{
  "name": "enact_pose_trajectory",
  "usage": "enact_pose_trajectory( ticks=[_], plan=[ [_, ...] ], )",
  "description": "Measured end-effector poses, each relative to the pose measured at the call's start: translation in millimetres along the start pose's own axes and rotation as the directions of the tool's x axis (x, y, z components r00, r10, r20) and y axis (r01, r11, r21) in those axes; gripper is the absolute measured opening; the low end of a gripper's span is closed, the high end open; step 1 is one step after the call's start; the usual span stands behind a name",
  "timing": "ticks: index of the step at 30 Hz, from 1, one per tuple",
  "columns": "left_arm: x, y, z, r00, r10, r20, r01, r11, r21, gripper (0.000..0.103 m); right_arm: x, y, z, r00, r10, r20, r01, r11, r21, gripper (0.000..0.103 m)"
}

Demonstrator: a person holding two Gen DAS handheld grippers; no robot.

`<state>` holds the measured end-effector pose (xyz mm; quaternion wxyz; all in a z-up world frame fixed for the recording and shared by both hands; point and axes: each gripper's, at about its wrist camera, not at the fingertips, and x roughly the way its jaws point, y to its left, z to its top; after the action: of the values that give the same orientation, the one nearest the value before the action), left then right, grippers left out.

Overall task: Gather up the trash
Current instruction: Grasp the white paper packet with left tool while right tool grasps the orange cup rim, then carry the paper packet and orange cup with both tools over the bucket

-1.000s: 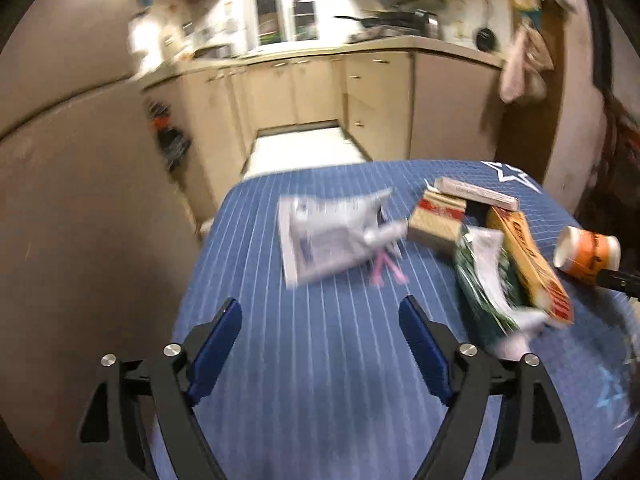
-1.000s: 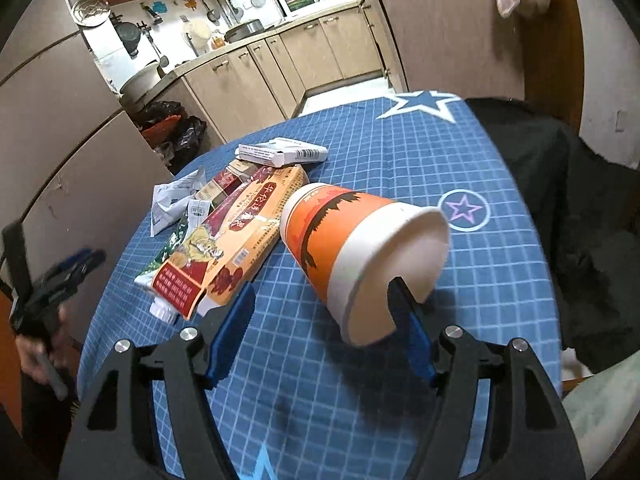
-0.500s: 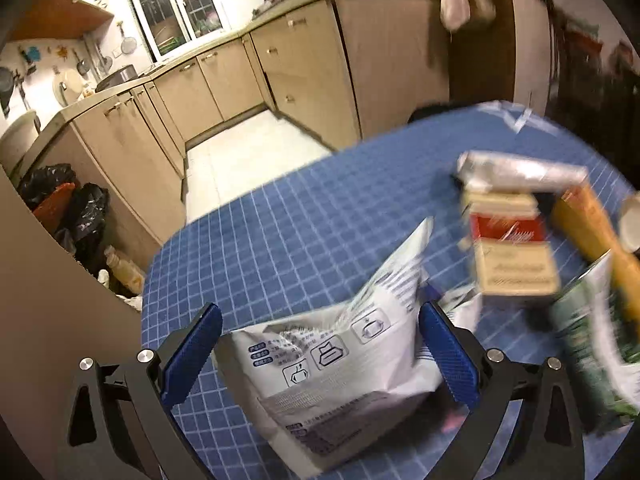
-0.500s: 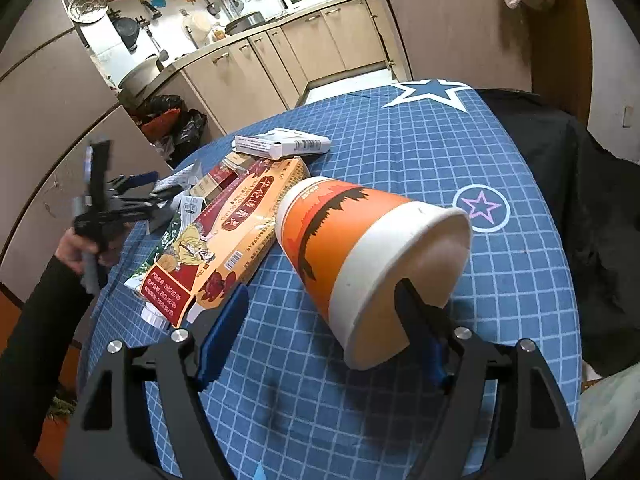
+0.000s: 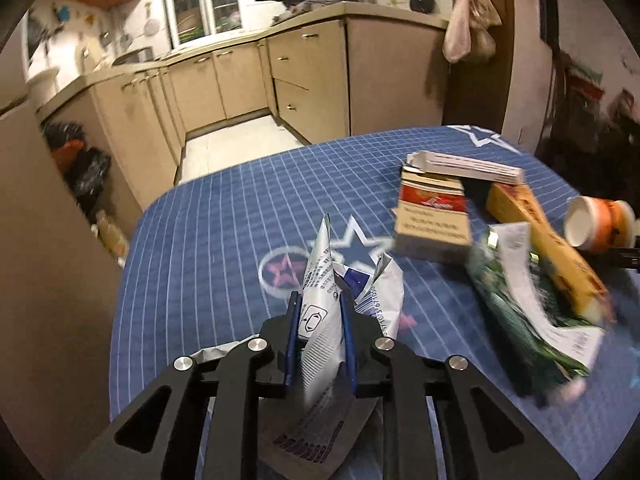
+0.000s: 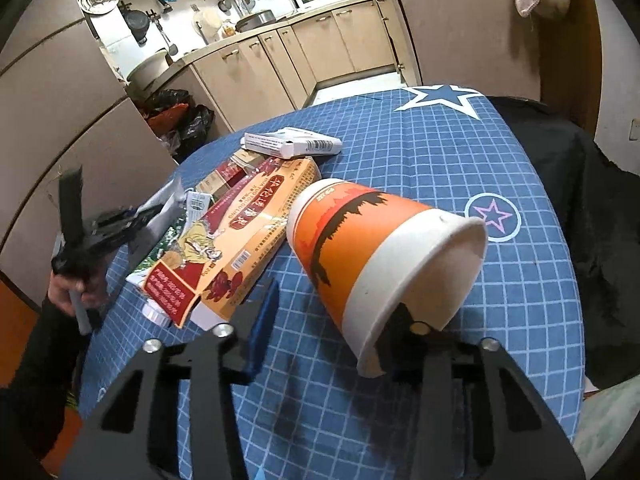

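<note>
Blue checked counter (image 6: 420, 152) fills my lower frames. Orange paper cup (image 6: 384, 248) lies on its side at centre of the right view; my right tool (image 6: 336, 320) has just been closing, one finger inside the rim, the other outside and apart from the wall, so not yet clamped. Yellow carton (image 6: 240, 232) sits left of the cup. At bottom centre of the left view, my left tool (image 5: 319, 340) has clenched on a white crumpled wrapper (image 5: 320, 316).
</note>
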<state>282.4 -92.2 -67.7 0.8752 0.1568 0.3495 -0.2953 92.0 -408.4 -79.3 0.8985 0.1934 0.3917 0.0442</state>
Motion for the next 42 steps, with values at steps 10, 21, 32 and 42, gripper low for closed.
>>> enact_pose_trajectory(
  ticks=[10, 21, 32, 42],
  plan=[
    [-72, 0, -45, 1.000, 0.003, -0.001, -0.003, 0.984, -0.179, 0.020, -11, 5, -8, 0.999, 0.034, 0.021, -0.035, 0.999, 0.018, 0.014],
    [-120, -21, -77, 0.997, 0.074, -0.007, -0.073, 0.961, -0.266, 0.020, -46, 22, -23, 0.995, 0.006, 0.097, -0.006, 1.000, 0.007, 0.002],
    [-180, -82, -66, 0.985, 0.159, 0.067, -0.138, 0.958, -0.251, 0.020, -113, 67, -52, 0.980, -0.017, 0.198, 0.037, 0.994, -0.099, 0.002],
    [-201, -178, -29, 0.983, 0.094, 0.157, -0.080, 0.993, -0.092, 0.021, -185, 64, -71, 0.952, -0.075, 0.297, 0.114, 0.987, -0.116, 0.002]
  ],
)
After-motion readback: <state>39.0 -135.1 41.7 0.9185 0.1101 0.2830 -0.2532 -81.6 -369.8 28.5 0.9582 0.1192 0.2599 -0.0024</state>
